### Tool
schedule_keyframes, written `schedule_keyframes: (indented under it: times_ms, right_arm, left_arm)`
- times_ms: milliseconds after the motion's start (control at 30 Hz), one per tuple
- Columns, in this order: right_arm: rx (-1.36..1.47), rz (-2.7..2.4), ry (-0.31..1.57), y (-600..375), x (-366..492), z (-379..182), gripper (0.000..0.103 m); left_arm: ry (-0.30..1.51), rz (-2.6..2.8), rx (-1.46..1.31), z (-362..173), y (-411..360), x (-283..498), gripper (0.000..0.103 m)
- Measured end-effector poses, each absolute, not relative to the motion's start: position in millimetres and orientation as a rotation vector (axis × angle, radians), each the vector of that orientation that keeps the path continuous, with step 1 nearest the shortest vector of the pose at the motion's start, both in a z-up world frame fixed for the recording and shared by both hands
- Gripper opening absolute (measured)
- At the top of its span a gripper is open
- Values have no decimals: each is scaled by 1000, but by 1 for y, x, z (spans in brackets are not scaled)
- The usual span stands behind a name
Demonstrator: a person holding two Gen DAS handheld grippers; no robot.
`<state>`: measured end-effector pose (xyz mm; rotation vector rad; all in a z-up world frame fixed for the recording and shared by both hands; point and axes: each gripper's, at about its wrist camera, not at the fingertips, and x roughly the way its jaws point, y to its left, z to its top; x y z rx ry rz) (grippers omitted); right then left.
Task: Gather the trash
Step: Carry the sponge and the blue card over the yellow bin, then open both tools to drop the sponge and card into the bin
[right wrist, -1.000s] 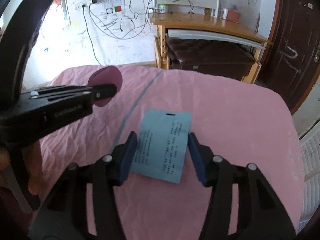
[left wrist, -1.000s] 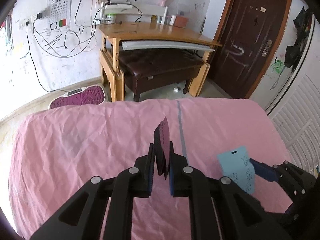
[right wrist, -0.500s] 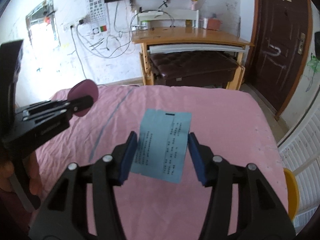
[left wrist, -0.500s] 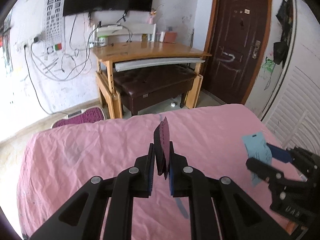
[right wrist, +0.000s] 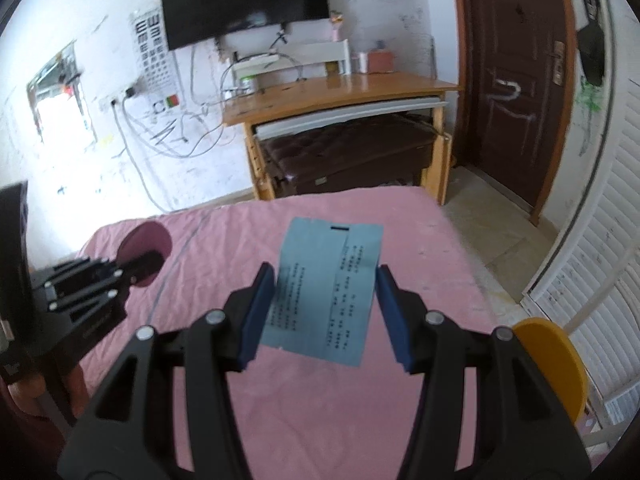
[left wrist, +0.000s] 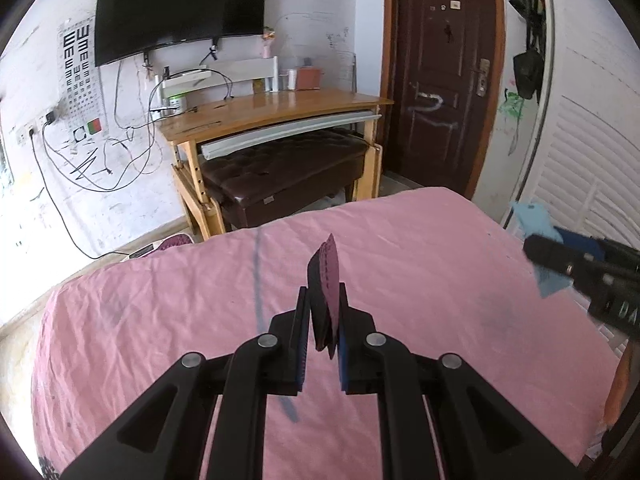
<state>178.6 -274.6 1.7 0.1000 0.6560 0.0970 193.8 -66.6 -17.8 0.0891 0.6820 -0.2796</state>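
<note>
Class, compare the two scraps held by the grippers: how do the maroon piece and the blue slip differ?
The maroon piece is dark, rounded and unprinted; the blue slip is pale, rectangular and carries printed lines. The left gripper pinches the maroon piece edge-on; the right gripper holds the slip by its side edges, face showing. Both are held above the pink sheet.

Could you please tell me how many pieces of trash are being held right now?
2. A maroon scrap is pinched in the left hand-held gripper, and a blue printed slip sits between the fingers of the right hand-held gripper. Other trash may lie out of view.
</note>
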Motion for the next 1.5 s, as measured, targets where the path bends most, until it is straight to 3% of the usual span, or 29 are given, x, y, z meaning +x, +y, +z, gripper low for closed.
schedule_keyframes:
  times_ms: [800,1500]
  right_arm:
    - [220,-136,617,-426,134,-29,50]
    - [331,-230,742,-504,132,-71,52]
  left_arm:
    - [766,-556,124,-9,-205,171,7]
    - [788,-755,214,-10,-331,132,7]
